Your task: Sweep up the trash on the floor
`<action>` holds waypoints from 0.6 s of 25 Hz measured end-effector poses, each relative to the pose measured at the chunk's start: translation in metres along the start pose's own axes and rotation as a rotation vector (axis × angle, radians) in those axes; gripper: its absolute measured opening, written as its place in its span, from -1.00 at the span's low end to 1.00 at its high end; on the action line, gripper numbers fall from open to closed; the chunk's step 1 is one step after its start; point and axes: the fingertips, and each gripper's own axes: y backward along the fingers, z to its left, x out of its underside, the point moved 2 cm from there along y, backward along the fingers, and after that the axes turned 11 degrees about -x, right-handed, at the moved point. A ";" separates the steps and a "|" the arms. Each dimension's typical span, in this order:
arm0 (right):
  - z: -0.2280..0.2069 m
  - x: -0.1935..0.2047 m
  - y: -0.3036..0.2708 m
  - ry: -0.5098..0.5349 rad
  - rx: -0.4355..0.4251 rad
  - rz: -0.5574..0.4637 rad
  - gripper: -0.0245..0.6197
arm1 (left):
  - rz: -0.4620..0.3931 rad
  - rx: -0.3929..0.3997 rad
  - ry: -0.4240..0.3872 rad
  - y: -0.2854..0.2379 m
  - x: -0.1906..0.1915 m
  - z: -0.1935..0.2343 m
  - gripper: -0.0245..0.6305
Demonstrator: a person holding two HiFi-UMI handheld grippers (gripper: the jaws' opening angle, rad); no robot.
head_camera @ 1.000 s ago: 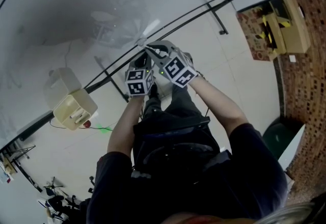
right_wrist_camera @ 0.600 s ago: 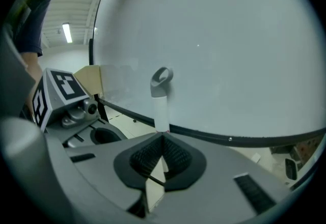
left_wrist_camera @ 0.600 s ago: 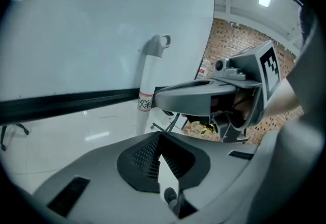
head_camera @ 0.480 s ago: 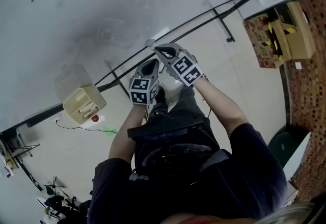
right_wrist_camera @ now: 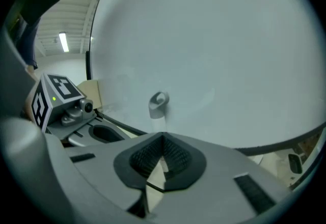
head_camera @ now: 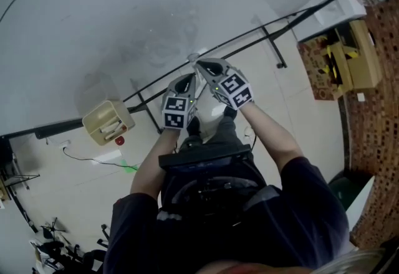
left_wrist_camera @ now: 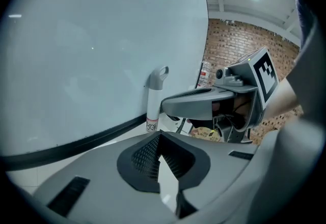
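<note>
Above pale floor tiles [head_camera: 299, 111] by a white wall [head_camera: 75, 17], left gripper [left_wrist_camera: 159, 135] and right gripper [right_wrist_camera: 163, 136] are pinching an upright handle [left_wrist_camera: 154, 101], its looped end pointing up.

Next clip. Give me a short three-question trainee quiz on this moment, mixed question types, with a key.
1. True or false: the left gripper and the right gripper are held close together in front of the person.
2. What stands just ahead of both grippers' jaws?
A. a grey-capped handle in front of the white wall
B. a blue bucket
C. a potted plant
3. Fill in: in its own view, each gripper's jaws are ____ (open or shut), with nothing seen between them.

Key: 1 true; 2 A; 3 shut.
</note>
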 end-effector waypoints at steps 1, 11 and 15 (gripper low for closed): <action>0.001 -0.008 0.003 0.013 0.002 -0.010 -0.89 | -0.005 -0.001 -0.011 0.002 -0.002 0.000 -0.93; 0.017 -0.070 0.040 0.122 0.055 -0.073 -0.89 | -0.125 0.042 -0.150 0.019 -0.054 -0.028 -0.93; 0.019 -0.093 0.066 0.147 0.112 -0.117 -0.89 | -0.180 0.077 -0.163 0.024 -0.082 -0.040 -0.93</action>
